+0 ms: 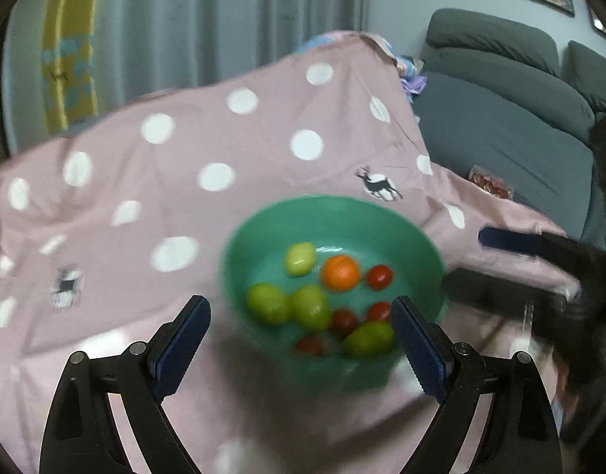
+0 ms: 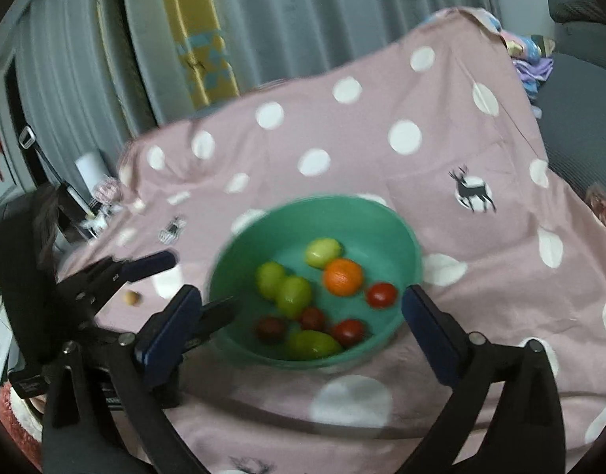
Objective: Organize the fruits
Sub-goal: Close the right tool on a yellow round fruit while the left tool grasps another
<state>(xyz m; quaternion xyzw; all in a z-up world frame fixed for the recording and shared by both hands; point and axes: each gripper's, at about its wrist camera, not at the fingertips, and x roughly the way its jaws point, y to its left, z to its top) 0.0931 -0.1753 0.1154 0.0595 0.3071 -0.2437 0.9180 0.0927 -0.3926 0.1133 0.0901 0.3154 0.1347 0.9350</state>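
A green bowl (image 1: 263, 245) stands on a pink polka-dot cloth (image 1: 184, 138). It holds an orange (image 1: 340, 272), several green fruits (image 1: 301, 258) and several small red fruits (image 1: 380, 276). My left gripper (image 1: 301, 339) is open and empty, just in front of the bowl. My right gripper (image 2: 303, 324) is open and empty, with its fingers on either side of the bowl's near rim (image 2: 263, 355). The bowl (image 2: 243, 249), the orange (image 2: 342, 276) and the green fruits (image 2: 322, 252) also show in the right wrist view. Each gripper shows in the other's view: the right (image 1: 512, 264), the left (image 2: 184, 288).
A small brown object (image 2: 131, 298) lies on the cloth (image 2: 421, 126) left of the bowl. A grey sofa (image 1: 500, 110) stands to the right. Curtains (image 1: 223, 19) hang behind. Clutter and a white roll (image 2: 89, 170) sit at the far left.
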